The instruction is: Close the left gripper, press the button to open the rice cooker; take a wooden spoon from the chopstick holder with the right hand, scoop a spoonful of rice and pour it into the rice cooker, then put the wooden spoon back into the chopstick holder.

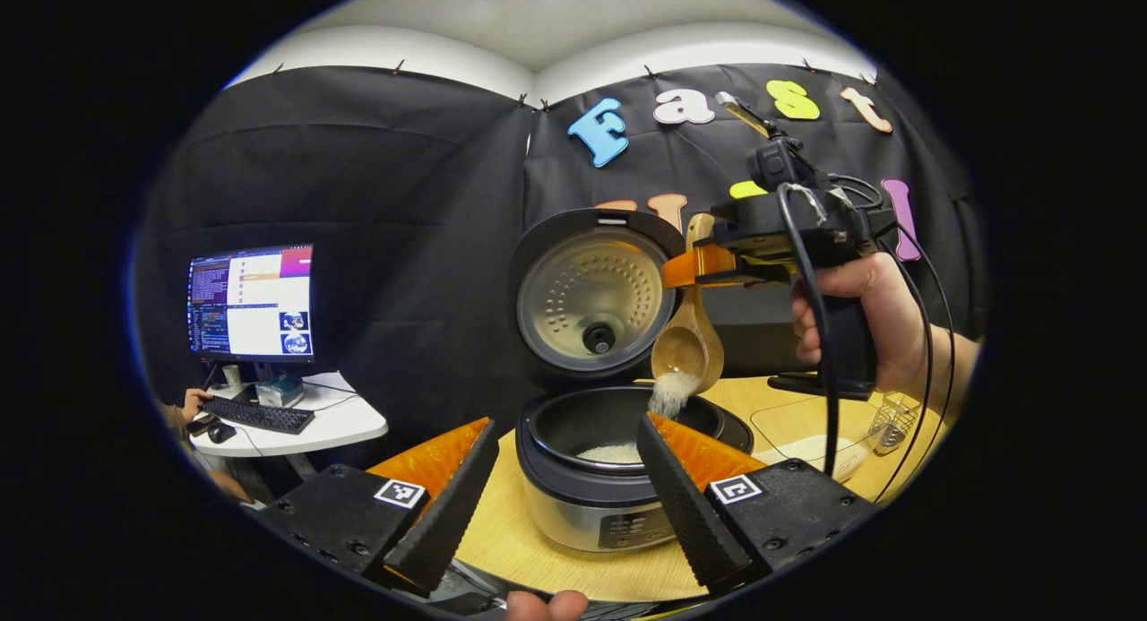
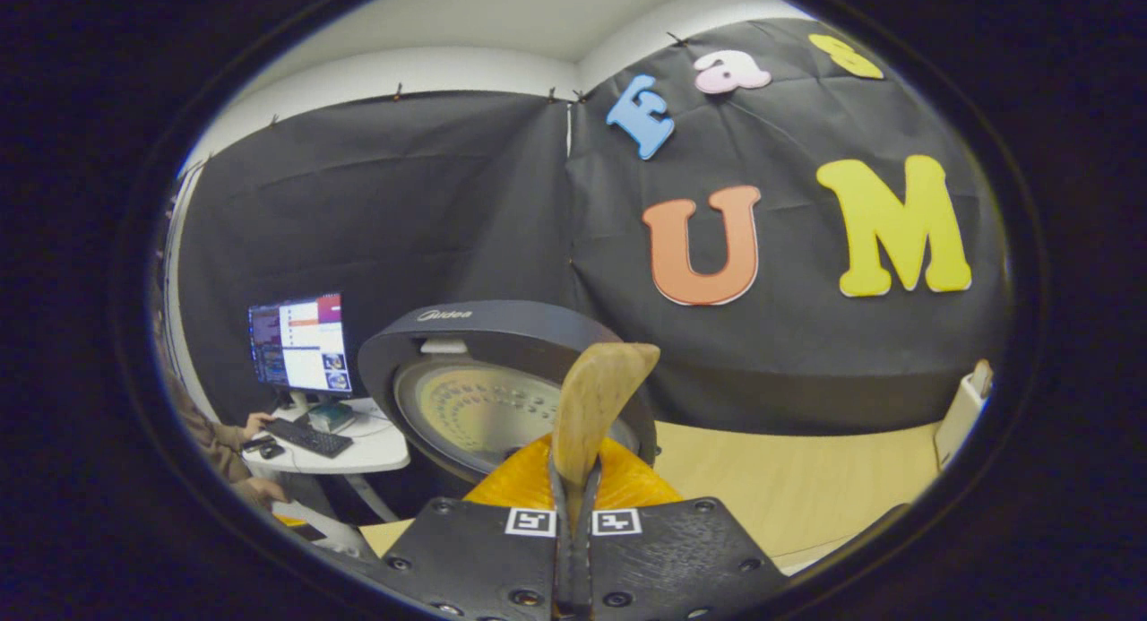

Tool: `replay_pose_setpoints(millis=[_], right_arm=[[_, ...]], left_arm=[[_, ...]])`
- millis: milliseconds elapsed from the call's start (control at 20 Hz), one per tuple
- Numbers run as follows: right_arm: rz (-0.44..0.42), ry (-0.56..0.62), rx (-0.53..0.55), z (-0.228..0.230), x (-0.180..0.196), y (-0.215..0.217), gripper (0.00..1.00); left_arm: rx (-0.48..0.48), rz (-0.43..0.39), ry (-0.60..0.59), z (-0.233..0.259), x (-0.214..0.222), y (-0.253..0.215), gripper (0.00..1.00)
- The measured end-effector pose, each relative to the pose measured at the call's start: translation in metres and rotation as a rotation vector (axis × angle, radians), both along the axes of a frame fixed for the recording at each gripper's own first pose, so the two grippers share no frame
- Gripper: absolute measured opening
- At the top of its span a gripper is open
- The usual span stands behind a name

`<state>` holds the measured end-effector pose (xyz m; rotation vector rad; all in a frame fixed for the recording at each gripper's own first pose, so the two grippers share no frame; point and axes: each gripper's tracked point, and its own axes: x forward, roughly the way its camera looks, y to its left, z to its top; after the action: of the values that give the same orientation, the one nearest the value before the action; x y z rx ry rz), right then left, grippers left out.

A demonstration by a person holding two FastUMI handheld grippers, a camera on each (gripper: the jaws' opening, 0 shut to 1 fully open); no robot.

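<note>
Left gripper view: left gripper (image 1: pixel 566 487) low in front, jaws spread wide, nothing btwn them, the rice cooker (image 1: pixel 599 478) showing thru the gap. Cooker sits on a wooden table (image 1: pixel 502 540), lid (image 1: pixel 593 294) up and tilted back, metal inner face toward camera. Inner pot (image 1: pixel 618 421) holds a small patch of white rice (image 1: pixel 611 452) at the bottom. Above the pot's right rim, the wooden spoon (image 1: pixel 688 343) hangs bowl-down, handle clamped in the right gripper (image 1: pixel 708 267), held by a hand (image 1: pixel 874 312); rice grains falling from the spoon bowl into the pot. To the right on the table, a clear container (image 1: pixel 811 433) w/ white rice in it, and a small wire-mesh holder (image 1: pixel 892 419) just beside it; contents of the holder too small to tell. Far left: monitor (image 1: pixel 251 303) and keyboard (image 1: pixel 258 415) on a white desk. Right gripper view: right gripper (image 2: pixel 573 513) closed tight on the spoon (image 2: pixel 596 401), which stands up btwn its fingers. Behind it the open cooker lid (image 2: pixel 488 397), table (image 2: pixel 789 478) to the right.
</note>
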<state>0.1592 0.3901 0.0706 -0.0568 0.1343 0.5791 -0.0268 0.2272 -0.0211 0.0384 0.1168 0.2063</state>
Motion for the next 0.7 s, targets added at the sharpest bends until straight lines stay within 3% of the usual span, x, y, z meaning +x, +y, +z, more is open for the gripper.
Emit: replay_pose_setpoints(millis=[450, 700], right_arm=[[-0.015, -0.260, -0.242, 0.018, -0.016, 0.018, 0.00], [-0.017, -0.324, -0.211, 0.030, -0.027, 0.019, 0.02]], left_arm=[[-0.014, 0.035, 0.010, -0.004, -0.001, 0.010, 0.97], [-0.030, 0.031, 0.007, -0.002, -0.001, 0.007, 0.97]])
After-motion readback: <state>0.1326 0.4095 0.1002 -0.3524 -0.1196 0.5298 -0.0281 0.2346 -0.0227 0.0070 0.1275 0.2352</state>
